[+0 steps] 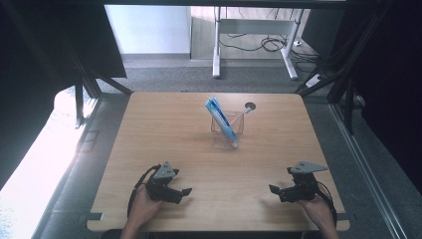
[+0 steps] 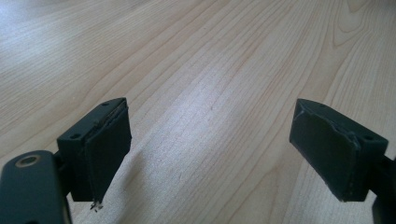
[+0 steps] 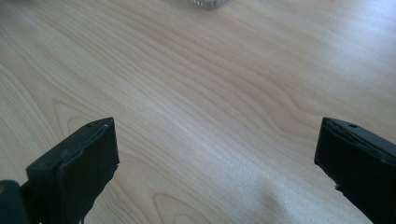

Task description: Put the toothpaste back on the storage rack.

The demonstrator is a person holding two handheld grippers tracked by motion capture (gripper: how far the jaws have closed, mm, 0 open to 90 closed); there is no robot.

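A: Quick pass. Where's the thing being worked on?

B: Blue-and-white tube [image 1: 222, 119] stands tilted in the clear holder [image 1: 228, 130], its top leaning left. Something white and thin sits in the holder too, can't tell what. Holder is on the far middle of the table [image 1: 149, 134].

A: Grippers?

B: Left gripper [image 1: 185, 192] is well on the near side of the holder, to its left, jaws spread, nothing between them. Right gripper [image 1: 272, 189] is also on the near side, to its right, jaws spread wide, empty. The right gripper view catches the holder's base [image 3: 208, 3] at the top edge.

A: Risks?

B: My read: the holder is light and clear, so a jaw clipping its rim could tip it. A pinch on the slanted tube could slip, or drag the holder along.
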